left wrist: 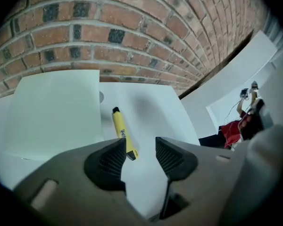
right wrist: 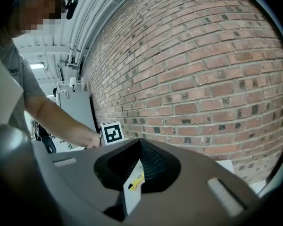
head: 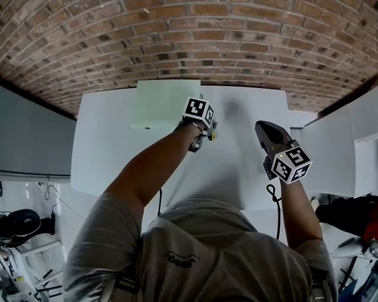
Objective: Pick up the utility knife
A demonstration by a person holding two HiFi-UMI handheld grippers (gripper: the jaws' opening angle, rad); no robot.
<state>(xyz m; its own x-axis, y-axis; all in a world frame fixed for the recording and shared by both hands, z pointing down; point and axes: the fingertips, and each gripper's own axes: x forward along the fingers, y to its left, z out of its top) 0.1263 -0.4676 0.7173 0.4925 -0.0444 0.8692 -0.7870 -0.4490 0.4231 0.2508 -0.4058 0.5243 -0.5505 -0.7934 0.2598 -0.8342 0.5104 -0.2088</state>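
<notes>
The utility knife point(left wrist: 122, 133) is yellow with black ends. It lies on the white table point(left wrist: 151, 107) just right of a pale green sheet point(left wrist: 56, 112). My left gripper point(left wrist: 140, 149) hangs above the knife's near end, tilted steeply down, jaws open with nothing between the pads. In the head view the left gripper point(head: 205, 131) is over the table's middle and mostly covers the knife. My right gripper point(head: 263, 128) floats over the table's right side, clear of the knife. Its jaws point(right wrist: 140, 166) look shut; a thin white sliver with a yellow spot shows between the fingers, and I cannot tell what it is.
A brick wall point(head: 195, 24) stands right behind the table. The green sheet point(head: 166, 104) covers the table's back left. White panels point(head: 359, 143) stand to the right, with a red object point(head: 372, 216) below them. Dark equipment point(head: 12, 228) sits at the lower left.
</notes>
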